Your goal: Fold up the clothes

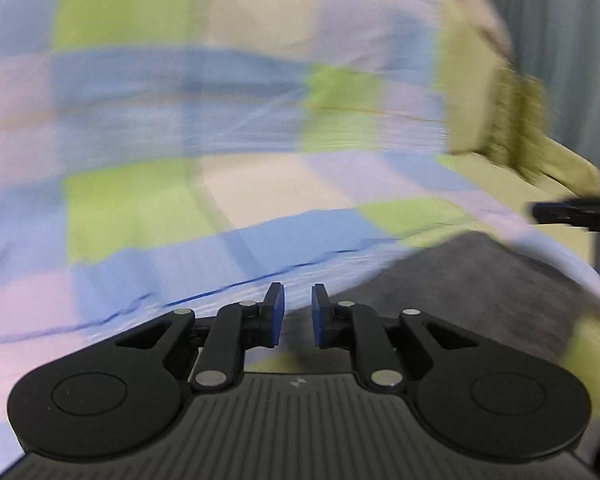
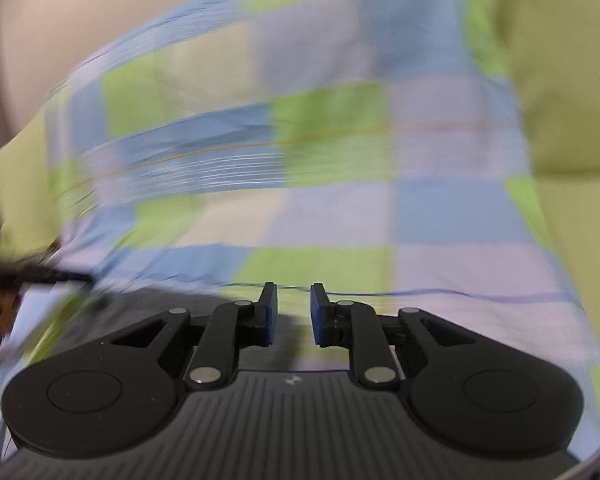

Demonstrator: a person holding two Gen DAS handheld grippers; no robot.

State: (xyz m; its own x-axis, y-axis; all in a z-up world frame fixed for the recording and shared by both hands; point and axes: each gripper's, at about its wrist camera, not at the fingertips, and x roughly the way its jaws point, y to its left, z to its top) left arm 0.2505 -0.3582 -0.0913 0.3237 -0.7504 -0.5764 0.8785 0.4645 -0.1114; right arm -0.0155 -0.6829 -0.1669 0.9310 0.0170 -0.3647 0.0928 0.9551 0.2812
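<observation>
- Below, both tools: the left gripper (image 1: pixel 298 312) and right gripper (image 2: pixel 294 312) stand slightly apart, nothing between their pads.
- Ahead, the checked garment (image 1: pixel 220 120) lies spread over a grey surface (image 1: pixel 480 280).

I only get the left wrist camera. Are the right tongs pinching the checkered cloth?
Observer: No. The right tongs are open, with nothing between them.
Operator: What's in front of them?
Observer: The checkered cloth fills most of that view, though it's blurry.
Operator: What's next to the cloth over there?
Observer: Plain green fabric runs along the cloth's right side.
</observation>
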